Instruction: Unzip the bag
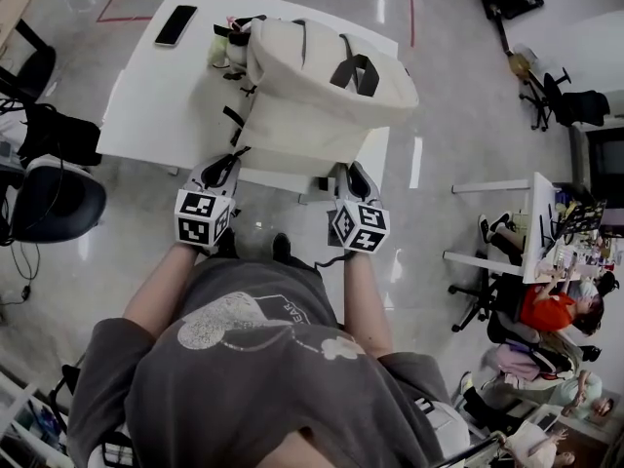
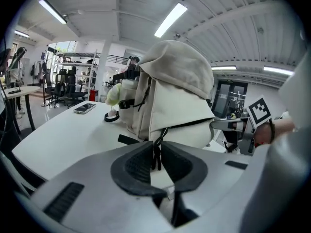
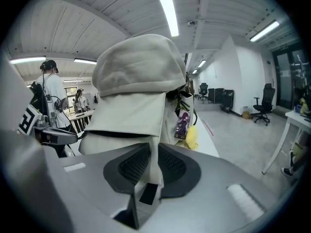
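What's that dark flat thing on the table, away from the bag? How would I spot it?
Find the white table bearing the cream backpack. Near its far left corner, apart from the backpack, lies a phone: the only flat, glossy black slab there.

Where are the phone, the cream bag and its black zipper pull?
phone (image 1: 175, 24), head view, middle of its dark face.
cream bag (image 1: 302, 115), head view, plain fabric of its upper side.
zipper pull (image 2: 156, 154), left gripper view, middle of the black cord.
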`<state>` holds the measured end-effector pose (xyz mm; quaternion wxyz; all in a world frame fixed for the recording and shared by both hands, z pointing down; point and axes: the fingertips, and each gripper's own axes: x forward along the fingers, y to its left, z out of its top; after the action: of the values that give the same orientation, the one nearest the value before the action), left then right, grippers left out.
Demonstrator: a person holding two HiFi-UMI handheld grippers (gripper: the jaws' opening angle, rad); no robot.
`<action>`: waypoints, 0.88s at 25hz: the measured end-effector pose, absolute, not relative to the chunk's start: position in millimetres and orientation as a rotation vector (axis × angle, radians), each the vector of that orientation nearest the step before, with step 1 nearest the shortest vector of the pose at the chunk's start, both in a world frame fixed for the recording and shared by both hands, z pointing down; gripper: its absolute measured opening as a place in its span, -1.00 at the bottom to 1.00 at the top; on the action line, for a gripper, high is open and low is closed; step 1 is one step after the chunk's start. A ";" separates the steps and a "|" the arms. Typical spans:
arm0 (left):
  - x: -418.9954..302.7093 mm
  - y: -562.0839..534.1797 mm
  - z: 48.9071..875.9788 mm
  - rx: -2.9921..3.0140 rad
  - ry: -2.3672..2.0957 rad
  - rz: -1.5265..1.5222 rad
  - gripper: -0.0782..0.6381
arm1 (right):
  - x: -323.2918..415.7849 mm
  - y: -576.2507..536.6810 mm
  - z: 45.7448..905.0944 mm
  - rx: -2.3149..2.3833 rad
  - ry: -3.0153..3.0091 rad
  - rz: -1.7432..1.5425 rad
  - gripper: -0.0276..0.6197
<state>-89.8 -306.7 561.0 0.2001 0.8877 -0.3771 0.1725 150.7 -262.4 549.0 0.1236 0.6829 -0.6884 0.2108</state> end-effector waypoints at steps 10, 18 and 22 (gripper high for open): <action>-99.3 -316.1 566.5 2.590 -0.927 0.490 -0.47 | 129.2 -232.1 568.7 2.030 -1.808 0.625 -0.56; -105.3 -308.9 544.8 2.621 -0.979 0.411 -0.52 | 108.6 -227.0 560.3 2.041 -1.902 0.592 -0.65; -107.9 -259.5 550.2 2.579 -1.007 0.443 -0.55 | 100.1 -202.8 551.6 2.030 -1.981 0.572 -0.68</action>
<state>-107.9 -259.5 550.2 0.1681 0.9067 -0.3541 0.1556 100.1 -202.8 551.6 0.1235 0.6962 -0.6794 0.1960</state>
